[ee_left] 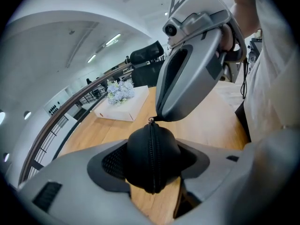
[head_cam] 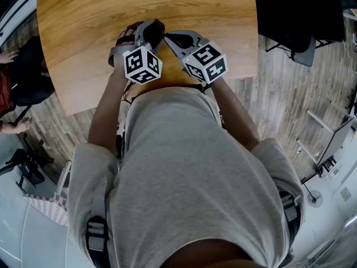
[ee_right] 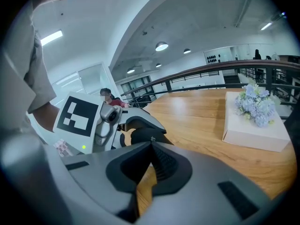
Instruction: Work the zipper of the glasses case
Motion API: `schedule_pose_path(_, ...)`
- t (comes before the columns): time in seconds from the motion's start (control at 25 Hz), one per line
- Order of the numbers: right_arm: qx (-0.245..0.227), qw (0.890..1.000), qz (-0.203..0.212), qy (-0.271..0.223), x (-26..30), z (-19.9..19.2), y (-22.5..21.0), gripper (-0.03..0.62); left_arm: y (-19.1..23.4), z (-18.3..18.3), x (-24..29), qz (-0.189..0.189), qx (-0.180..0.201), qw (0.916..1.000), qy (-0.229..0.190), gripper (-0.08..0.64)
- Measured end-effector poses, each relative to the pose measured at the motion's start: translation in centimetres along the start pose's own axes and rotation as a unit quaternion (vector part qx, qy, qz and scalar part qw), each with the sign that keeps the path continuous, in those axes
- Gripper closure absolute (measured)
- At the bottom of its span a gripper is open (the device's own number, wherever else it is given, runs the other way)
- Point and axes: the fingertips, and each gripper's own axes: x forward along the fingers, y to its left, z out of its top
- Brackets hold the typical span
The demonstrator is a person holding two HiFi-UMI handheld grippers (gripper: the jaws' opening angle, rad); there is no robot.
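left gripper (ee_left: 152,163): clamped across black glasses case (ee_left: 140,149) | right gripper (ee_right: 151,146): closed, zipper pull (ee_left: 151,120) pinched at case's end | case is held over wooden desk (ee_left: 206,121)

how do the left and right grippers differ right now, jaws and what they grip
Jaws: the left gripper's stand wide apart; the right gripper's are closed tight.
Hold: the left gripper clamps the black glasses case by its sides; the right gripper pinches only the small zipper pull at the case's top end.
Shared: both have the same grey build and meet at the case above the wooden table.
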Motion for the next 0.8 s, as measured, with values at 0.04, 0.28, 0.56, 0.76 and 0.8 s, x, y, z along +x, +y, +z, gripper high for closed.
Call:
schedule_pose_path(0.04, 0.003, 1.000, -0.001, -0.004, 0.0, 0.1, -0.2, 0.568, 0.2, 0.2, -0.1, 0.007, 0.005, 0.9999, -0.010, 0.285)
schedule_pose_path(0.28, 0.025, 1.000, -0.010, -0.015, -0.5, 0.1, -1.9, 0.568, 0.6, 1.4, -1.7, 0.046, 0.039, 0.9942, -0.089, 0.285)
schedule_pose_path(0.56, 0.034, 0.999, -0.004, -0.005, 0.1, -0.5, -2.0, 0.568, 0.2, 0.4, -1.3, 0.037, 0.014, 0.9981, -0.047, 0.285)
schedule_pose_path(0.76, 0.033, 0.999, -0.004, -0.007, -0.5, -0.3, -1.7, 0.568, -0.2, 0.1, -0.4, 0.019, -0.007, 0.9993, -0.033, 0.290)
schedule_pose_path(0.8, 0.028, 1.000, -0.005, -0.006, -0.6, -0.2, -1.6, 0.568, -0.3, 0.1, -0.3, 0.017, -0.007, 0.9993, -0.033, 0.290)
